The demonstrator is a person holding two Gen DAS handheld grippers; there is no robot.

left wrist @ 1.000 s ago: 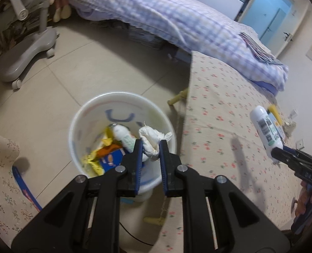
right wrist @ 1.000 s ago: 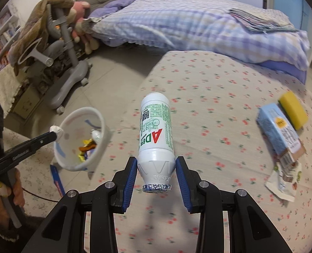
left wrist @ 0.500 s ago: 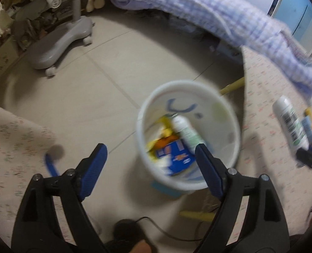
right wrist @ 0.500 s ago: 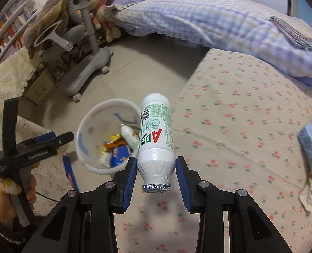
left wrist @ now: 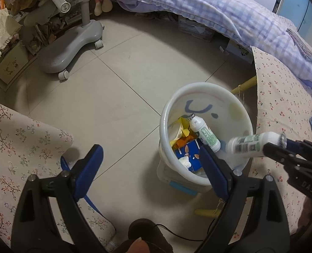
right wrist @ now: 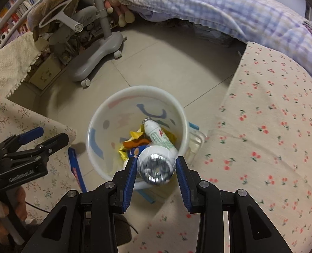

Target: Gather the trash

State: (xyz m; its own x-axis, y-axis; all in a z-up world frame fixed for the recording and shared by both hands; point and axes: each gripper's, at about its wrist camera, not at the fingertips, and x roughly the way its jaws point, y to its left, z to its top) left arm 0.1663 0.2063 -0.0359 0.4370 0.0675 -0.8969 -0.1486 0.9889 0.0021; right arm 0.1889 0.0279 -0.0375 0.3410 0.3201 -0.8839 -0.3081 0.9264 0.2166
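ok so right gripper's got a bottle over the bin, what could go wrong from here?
1. The held bottle sits over the bin's near rim, not its centre; released now, it might clip the rim and fall to the floor.
2. The right gripper pinches only the bottle's foil end, so it could swing or slip early.
3. The left gripper, jaws opening and empty, hangs close to the bin; the two could bump.

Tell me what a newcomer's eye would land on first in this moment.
Most striking is the white bottle clamped foil end up in the right gripper, hanging over the near rim of the white bin on the tiled floor. Inside the bin lie another white bottle, yellow and orange wrappers and a blue carton. The left gripper hangs beside the bin, its jaws opening with nothing between them.
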